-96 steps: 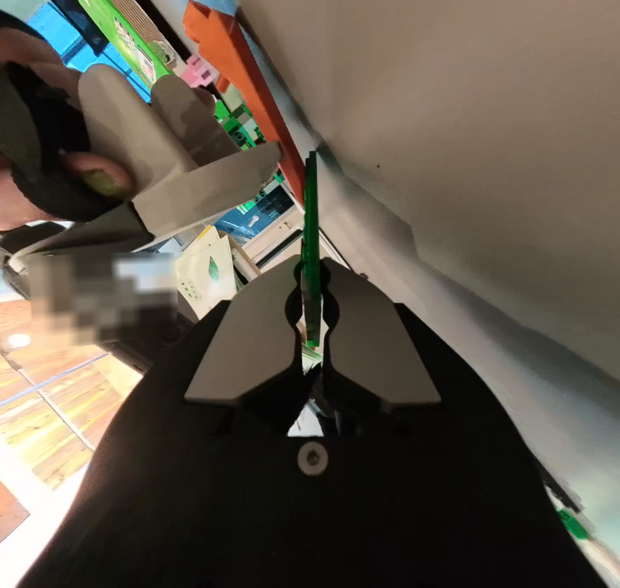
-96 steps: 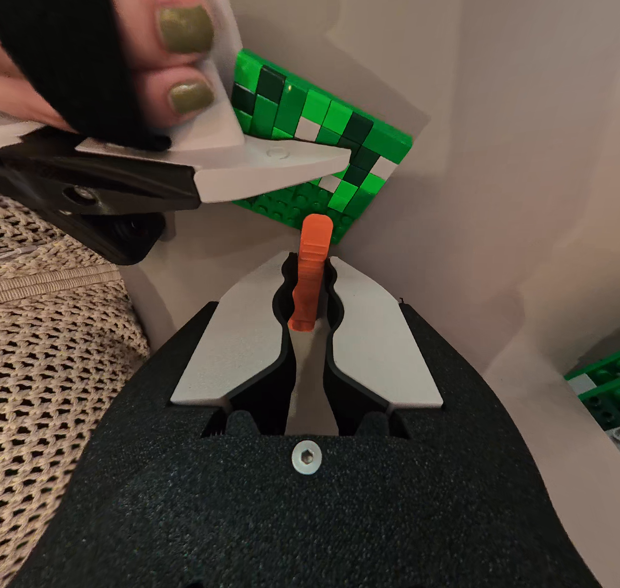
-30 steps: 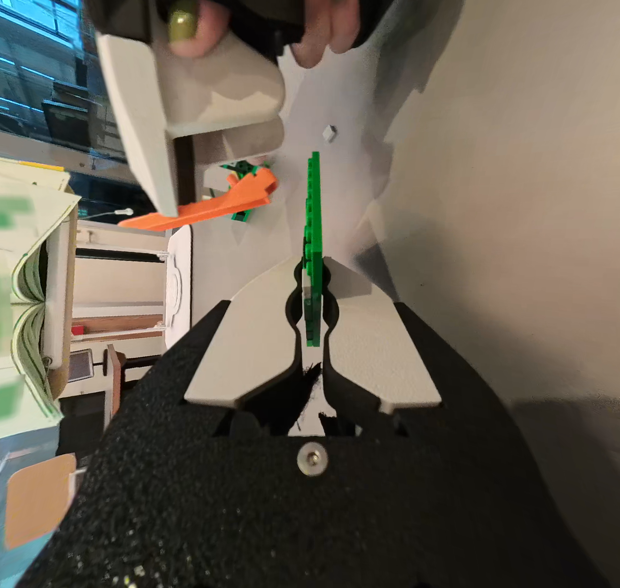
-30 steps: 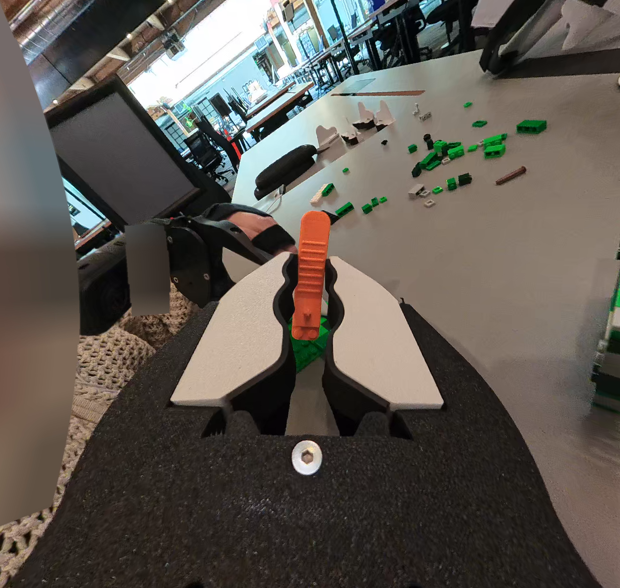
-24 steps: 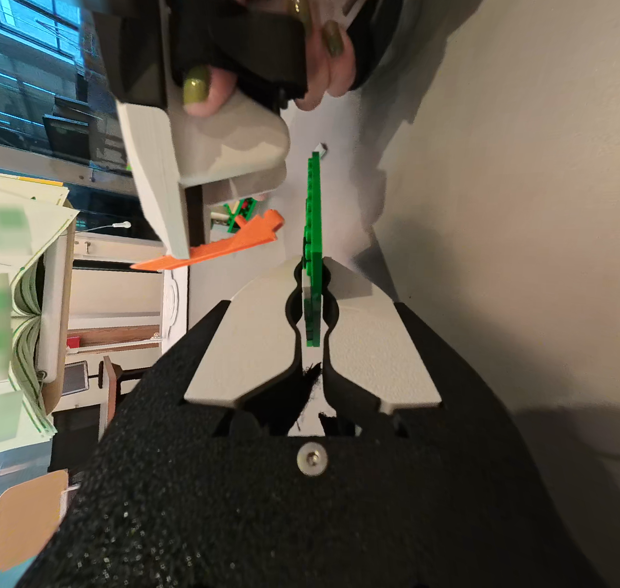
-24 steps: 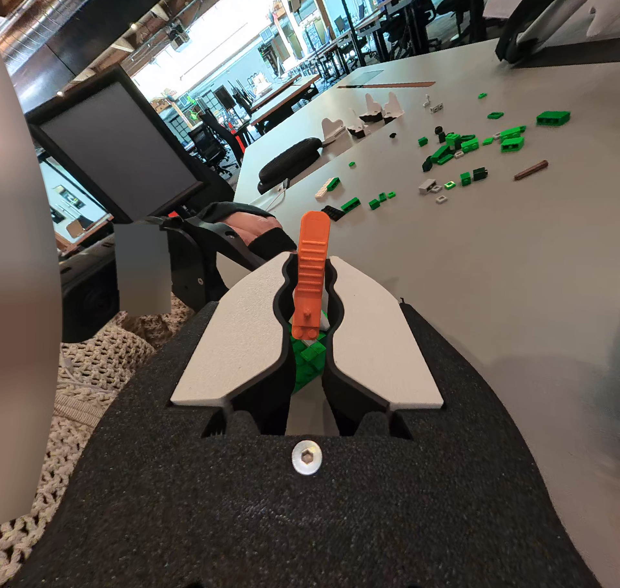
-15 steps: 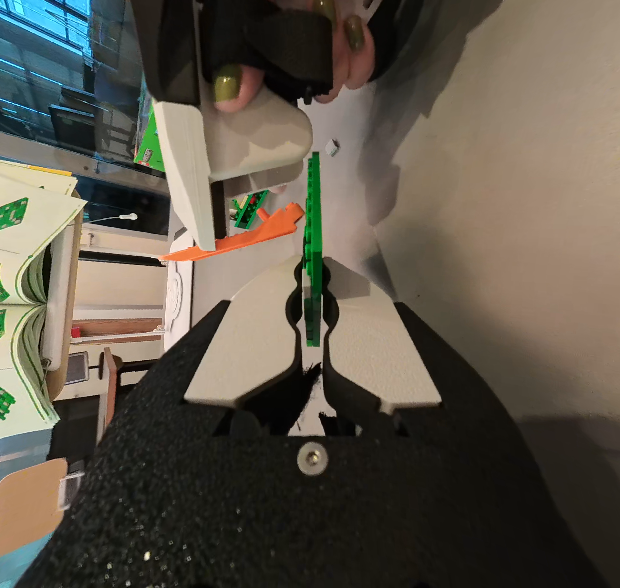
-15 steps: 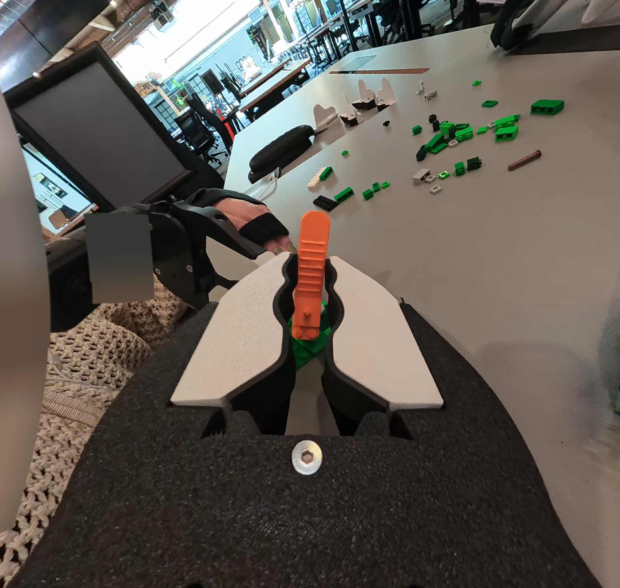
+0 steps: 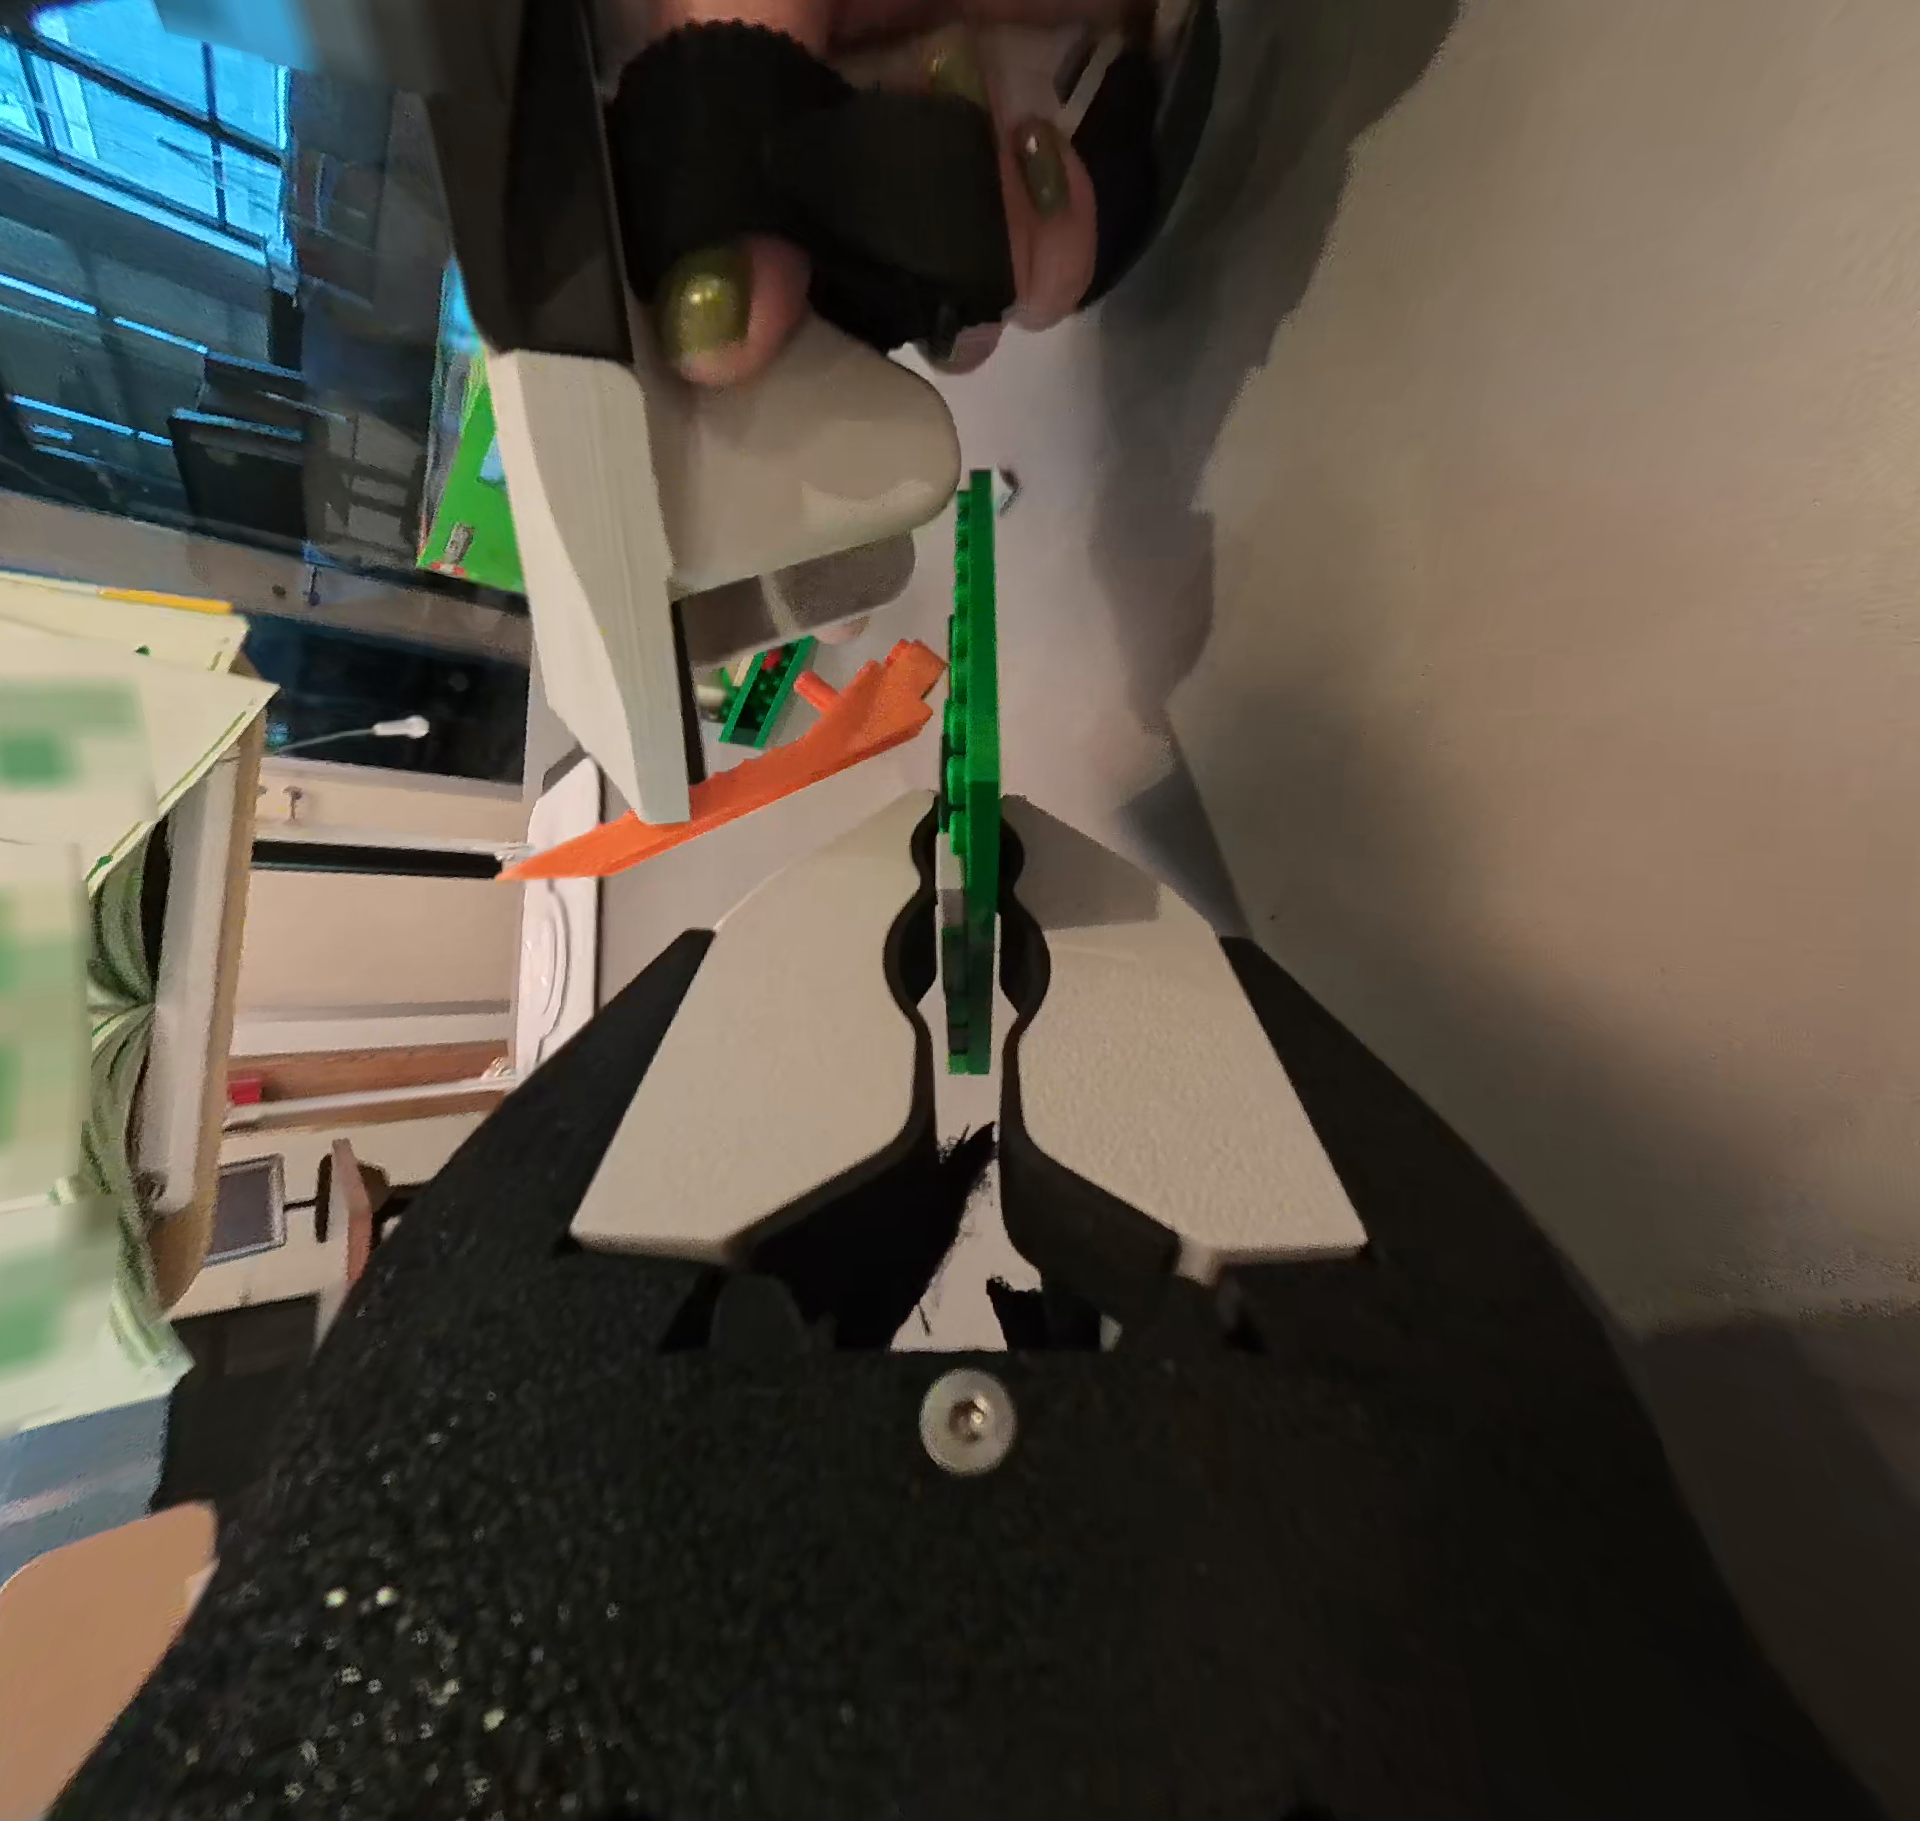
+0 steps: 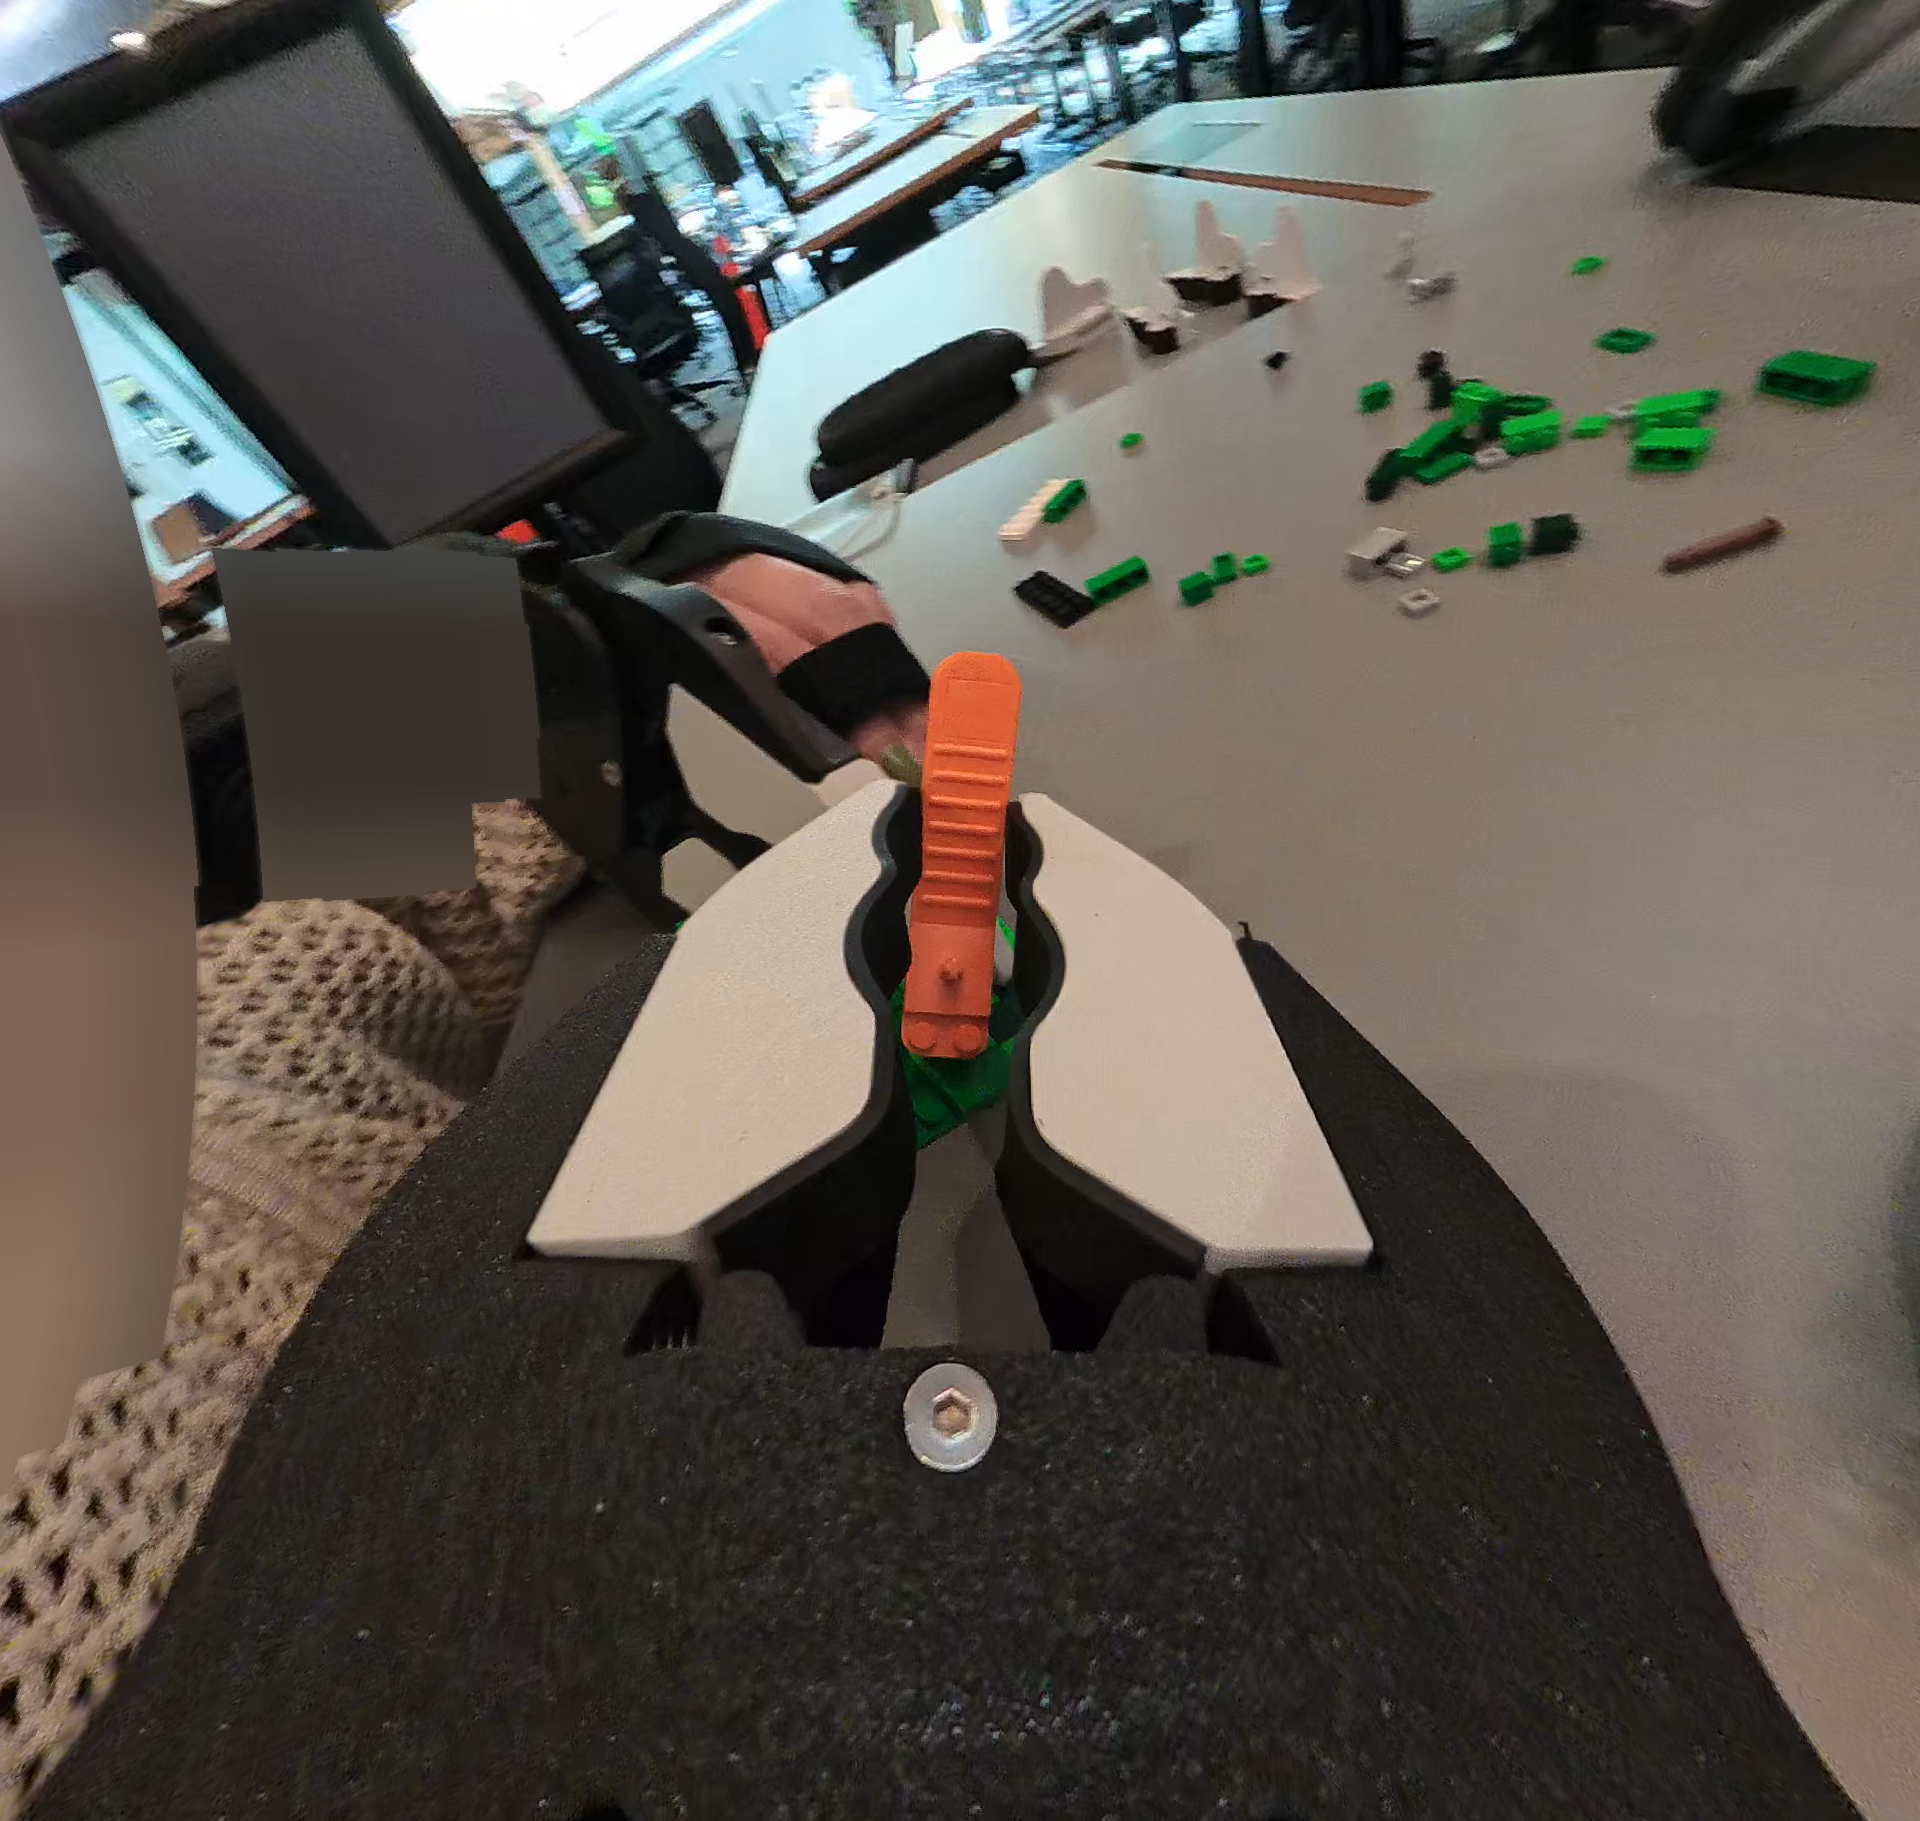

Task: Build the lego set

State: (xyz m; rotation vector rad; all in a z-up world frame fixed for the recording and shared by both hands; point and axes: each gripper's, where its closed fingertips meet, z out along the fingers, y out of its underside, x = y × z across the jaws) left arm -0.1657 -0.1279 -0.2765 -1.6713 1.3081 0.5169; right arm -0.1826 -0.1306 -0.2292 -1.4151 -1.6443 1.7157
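— How many grippers does the person hold?
— Two: the left gripper (image 9: 971, 836) and the right gripper (image 10: 961, 815)
— And in them?
— One green plate (image 9: 971, 691), one orange separator (image 10: 961, 867)
— Loose pieces at two o'clock?
— One brown rod (image 10: 1720, 545), one black plate (image 10: 1051, 597), at least two grey pieces (image 10: 1377, 553), and over a dozen green bricks (image 10: 1813, 377), too blurred to count exactly

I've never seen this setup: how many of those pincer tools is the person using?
2. The left gripper is shut on an edge-on green Lego plate; the right gripper is shut on an orange brick separator.
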